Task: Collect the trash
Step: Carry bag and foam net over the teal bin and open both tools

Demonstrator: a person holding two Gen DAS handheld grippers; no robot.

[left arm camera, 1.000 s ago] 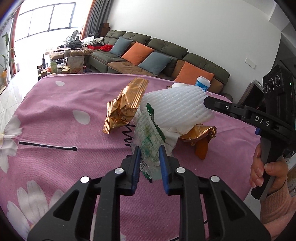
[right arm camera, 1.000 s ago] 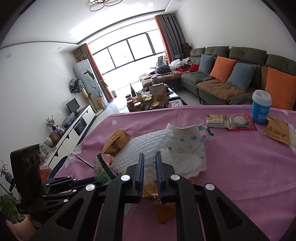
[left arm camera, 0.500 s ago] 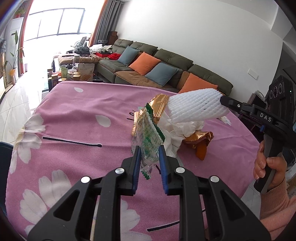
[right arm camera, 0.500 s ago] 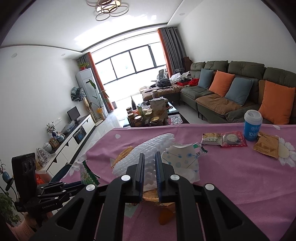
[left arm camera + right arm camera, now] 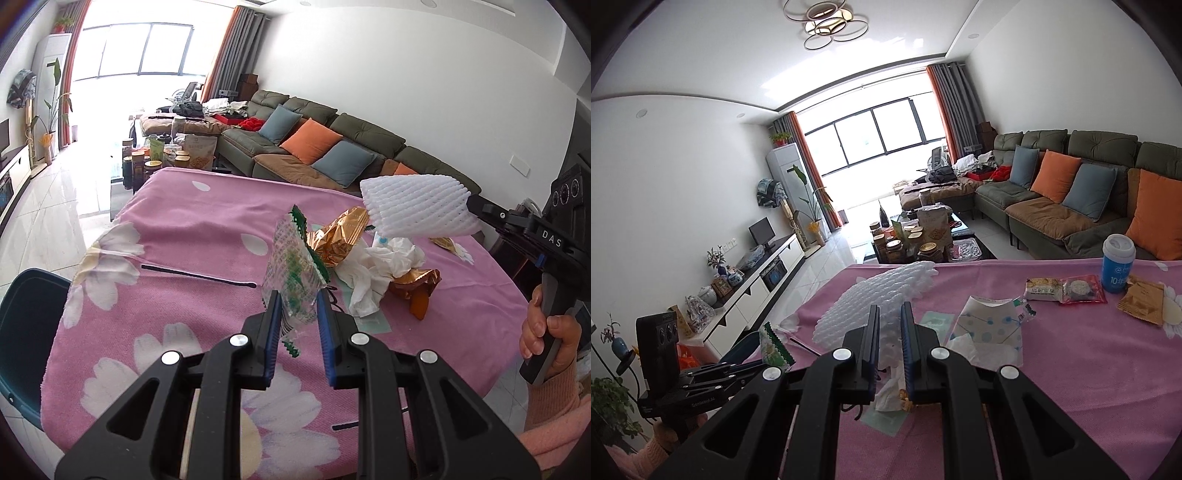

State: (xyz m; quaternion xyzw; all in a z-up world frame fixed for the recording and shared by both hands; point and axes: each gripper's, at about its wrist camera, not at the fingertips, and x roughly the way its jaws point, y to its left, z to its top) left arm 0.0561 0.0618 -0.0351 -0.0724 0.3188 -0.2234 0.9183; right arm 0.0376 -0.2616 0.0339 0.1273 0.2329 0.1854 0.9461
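Observation:
My left gripper (image 5: 298,299) is shut on a clear green-printed plastic wrapper (image 5: 293,271) and holds it above the pink flowered tablecloth (image 5: 192,221). My right gripper (image 5: 888,314) is shut on a white foam fruit net (image 5: 875,297), lifted off the table; the net also shows in the left wrist view (image 5: 417,206). On the cloth lie a gold foil wrapper (image 5: 341,236), crumpled white tissue (image 5: 384,264) and an orange-gold wrapper (image 5: 419,286). In the right wrist view the wrapper (image 5: 774,349) shows at the left gripper's tip.
A dark blue bin or chair edge (image 5: 26,325) stands left of the table. On the table's far side lie a blue cup (image 5: 1117,264), snack packets (image 5: 1063,290), a brown packet (image 5: 1141,304) and a dotted paper bag (image 5: 991,323). A sofa (image 5: 1071,192) stands behind.
Both grippers have lifted up and pulled back from the pile, the left with the wrapper, the right with the foam net. The gold wrapper and tissue stay on the cloth.

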